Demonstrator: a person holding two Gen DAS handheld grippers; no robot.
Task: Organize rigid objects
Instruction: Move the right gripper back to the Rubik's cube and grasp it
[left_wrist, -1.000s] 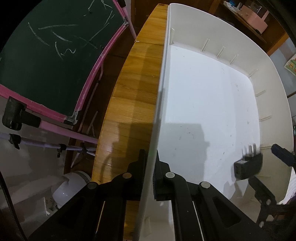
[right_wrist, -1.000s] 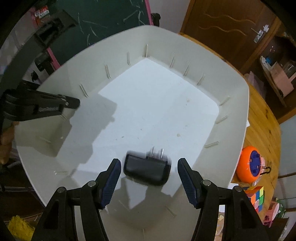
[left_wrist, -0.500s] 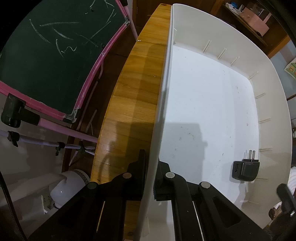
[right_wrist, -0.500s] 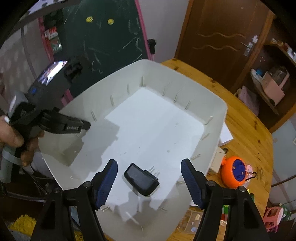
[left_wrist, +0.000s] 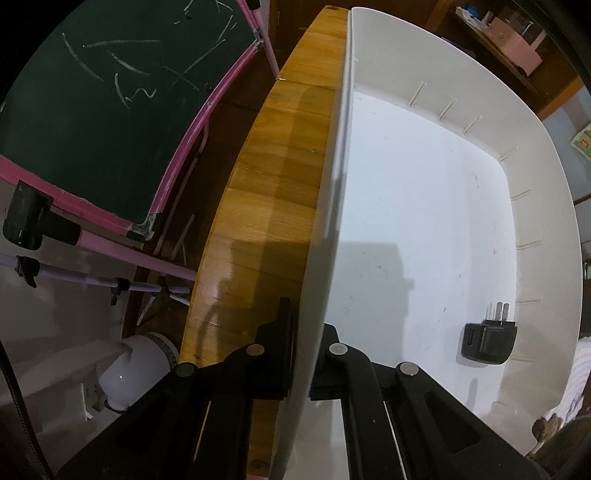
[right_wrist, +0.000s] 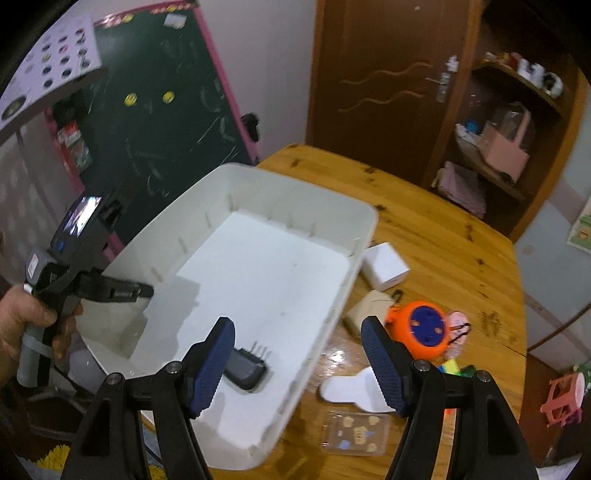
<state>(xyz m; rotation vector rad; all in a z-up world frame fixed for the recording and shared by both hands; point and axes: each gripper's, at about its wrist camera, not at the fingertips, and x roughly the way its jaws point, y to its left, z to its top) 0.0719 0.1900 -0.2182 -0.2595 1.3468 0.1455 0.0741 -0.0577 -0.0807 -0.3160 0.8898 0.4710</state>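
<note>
The large white plastic bin looks smooth and faintly satin, its floor lightly scuffed; the black plastic plug adapter is matt, with dull metal prongs; the round varnished wooden table is glossy, showing grain and knots; the orange plastic reel with a blue centre has a slight sheen; the right gripper's blue pads look finely textured, rubbery.

Left tongs: black plastic, angular linkage arms, round silver rivets at pivots, slot cut in one arm. Grey handle, small lit screen on top, white lettering on finger. Right tongs: black arms, silver rivets, blue textured pads.
</note>
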